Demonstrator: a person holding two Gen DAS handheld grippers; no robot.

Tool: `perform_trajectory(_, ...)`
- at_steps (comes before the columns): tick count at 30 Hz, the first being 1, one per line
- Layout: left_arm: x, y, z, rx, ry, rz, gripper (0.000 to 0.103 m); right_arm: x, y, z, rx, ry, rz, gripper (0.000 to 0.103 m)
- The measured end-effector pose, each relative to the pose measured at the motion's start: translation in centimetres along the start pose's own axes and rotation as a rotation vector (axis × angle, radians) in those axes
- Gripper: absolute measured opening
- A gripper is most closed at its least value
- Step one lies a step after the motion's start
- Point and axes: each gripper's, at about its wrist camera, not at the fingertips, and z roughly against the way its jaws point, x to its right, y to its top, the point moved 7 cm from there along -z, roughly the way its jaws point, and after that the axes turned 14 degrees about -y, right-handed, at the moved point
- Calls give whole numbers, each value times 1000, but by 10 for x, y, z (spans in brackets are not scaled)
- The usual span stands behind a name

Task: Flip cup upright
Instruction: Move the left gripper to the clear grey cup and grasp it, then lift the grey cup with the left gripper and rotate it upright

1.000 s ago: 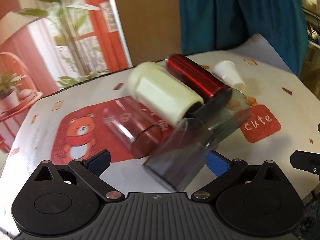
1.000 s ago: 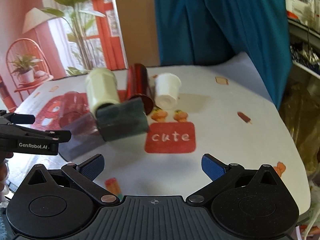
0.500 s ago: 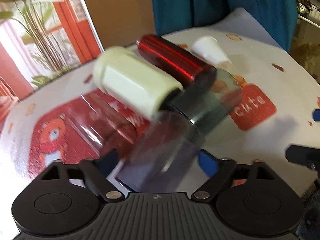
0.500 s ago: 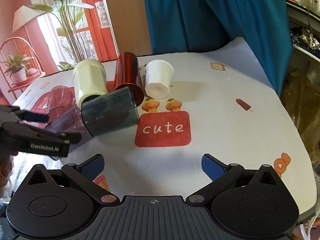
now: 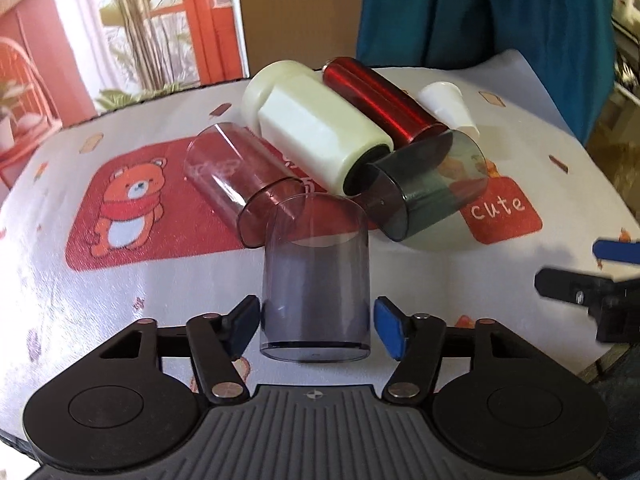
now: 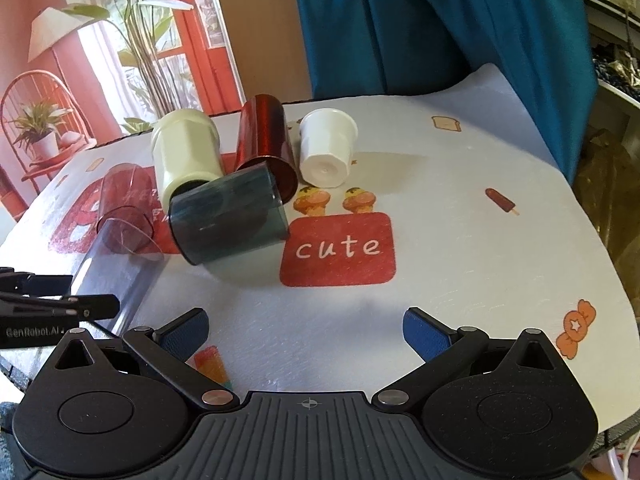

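Note:
A clear grey cup (image 5: 316, 280) lies on its side between the fingers of my left gripper (image 5: 316, 326), base toward the camera, mouth pointing away. The blue pads sit on either side of its base, close to the wall; contact is unclear. The cup also shows at the left of the right wrist view (image 6: 116, 264). Behind it lie a clear red cup (image 5: 240, 184), a cream cup (image 5: 320, 136), a dark green cup (image 5: 424, 188), a metallic red cup (image 5: 384, 100) and a white cup (image 5: 448, 108). My right gripper (image 6: 306, 332) is open and empty over the cloth.
The cups lie on a white tablecloth (image 6: 460, 248) with a red "cute" patch (image 6: 338, 250) and a bear patch (image 5: 132, 204). A teal curtain (image 6: 440, 28) hangs behind the table. The table edge curves down at the right.
My left gripper has turned and lined up behind the grey cup, whose base now sits between the fingers. The fingers have narrowed around it. The right gripper has drifted slightly.

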Motion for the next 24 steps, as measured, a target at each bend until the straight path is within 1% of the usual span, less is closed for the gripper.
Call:
perform_trajectory(2,-2,2,-2,2,-17,28,70,-1,0,1,2,1,3,103)
perform_trajectory(4,-3,6,-10,-1,-22,29,73,0,0,2,5,-1,0,103)
perform_trajectory(8,-5,9,-25,-18,-5,40,71,3,0,3,4,-8,-8,103)
perform_trajectory(9,-6,8,-25,-17,7,40,68,3,0,3,4,-9,-9,103)
perform_trajectory(10,-5,6,-24,-13,8,42,68,4,0,3,4,-9,-9,103)
perform_trajectory(12,-8,3,-22,-11,-6,64,67,5,0,3,5,-10,-10,103)
perform_trajectory(14,-12,-1,-19,-12,-5,79,67,4,0,3,3,-10,-9,103)
perform_trajectory(17,-19,-13,-12,-6,8,104,67,2,0,2,4,-7,1,103)
perform_trajectory(24,-44,-37,14,28,45,205,67,-4,-3,5,3,-10,20,103)
